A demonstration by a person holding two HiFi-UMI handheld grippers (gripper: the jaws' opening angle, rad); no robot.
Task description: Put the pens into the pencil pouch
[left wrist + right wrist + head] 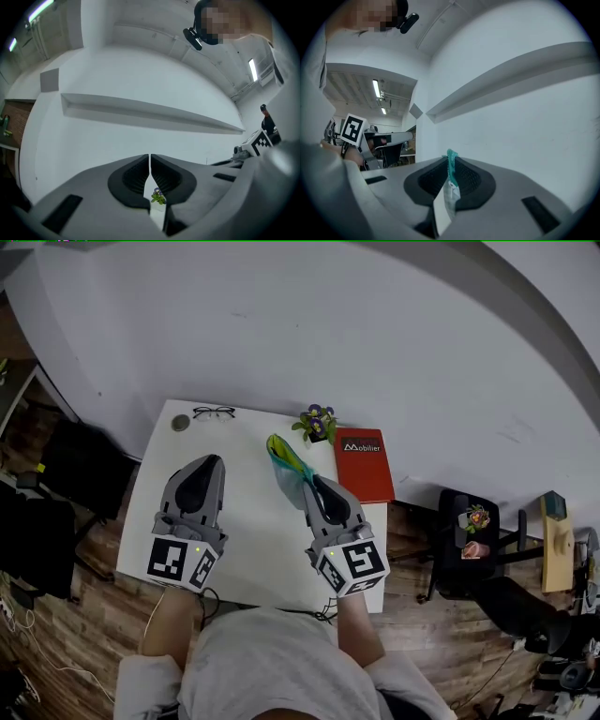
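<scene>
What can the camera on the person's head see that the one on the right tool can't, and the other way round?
Only the head view: the white table, black-framed glasses, potted purple flowers and red book. Only the right gripper view: ceiling strip lights, and the right tool clamped shut on a teal edge. Both: the green-and-yellow fabric pouch held by that tool.

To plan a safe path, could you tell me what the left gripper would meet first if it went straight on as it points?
Probably the white wall; the left gripper seems tilted above the black-framed glasses, though depth is unclear.
</scene>
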